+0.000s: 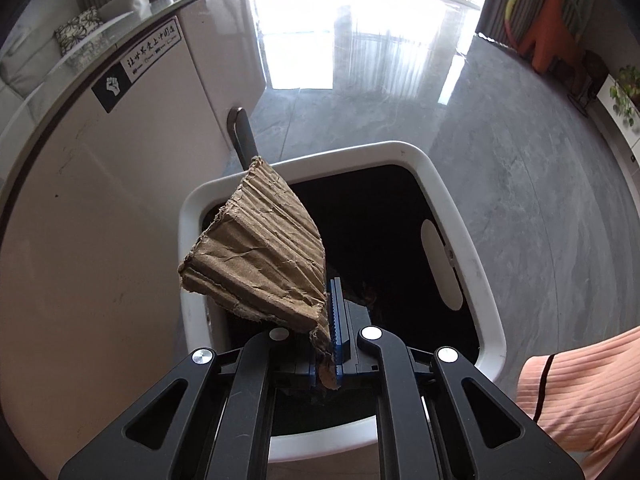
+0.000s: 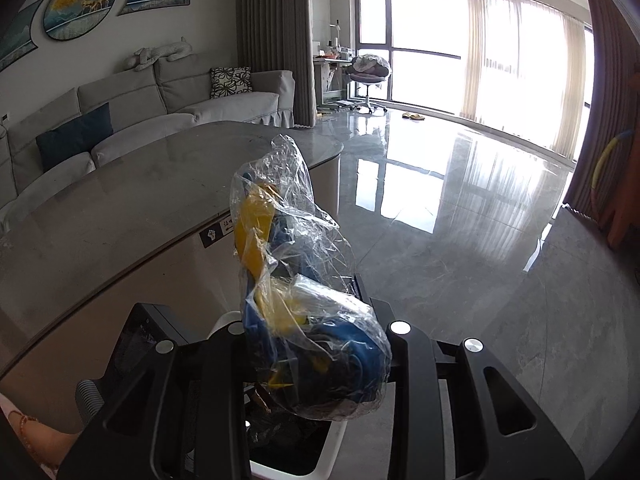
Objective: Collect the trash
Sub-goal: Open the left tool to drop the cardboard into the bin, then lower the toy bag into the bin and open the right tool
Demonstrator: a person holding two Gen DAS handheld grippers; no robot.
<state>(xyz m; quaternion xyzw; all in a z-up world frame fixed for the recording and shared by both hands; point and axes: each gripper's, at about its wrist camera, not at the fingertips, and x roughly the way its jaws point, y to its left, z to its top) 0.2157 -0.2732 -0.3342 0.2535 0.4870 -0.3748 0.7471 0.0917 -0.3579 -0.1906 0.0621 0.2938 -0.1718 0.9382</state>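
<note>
A torn piece of brown corrugated cardboard [image 1: 256, 248] leans to the left over the open white trash bin [image 1: 440, 184], which has a black liner. My left gripper [image 1: 329, 320] points steeply down at the bin mouth, its blue pads pinching the cardboard's lower corner. In the right wrist view, a crumpled clear plastic bag [image 2: 304, 280] with yellow and blue contents sits between the fingers of my right gripper [image 2: 312, 292], which is shut on it. The bag hides most of the fingers. A corner of the bin [image 2: 324, 464] shows just below this gripper.
The bin stands against the beige side of a grey-topped table [image 1: 100, 200] [image 2: 140, 200]. A dark handle [image 1: 240, 136] sticks up behind the bin. A person's peach garment [image 1: 580, 392] is at the right. Glossy grey floor stretches ahead; a sofa [image 2: 160, 96] lies beyond the table.
</note>
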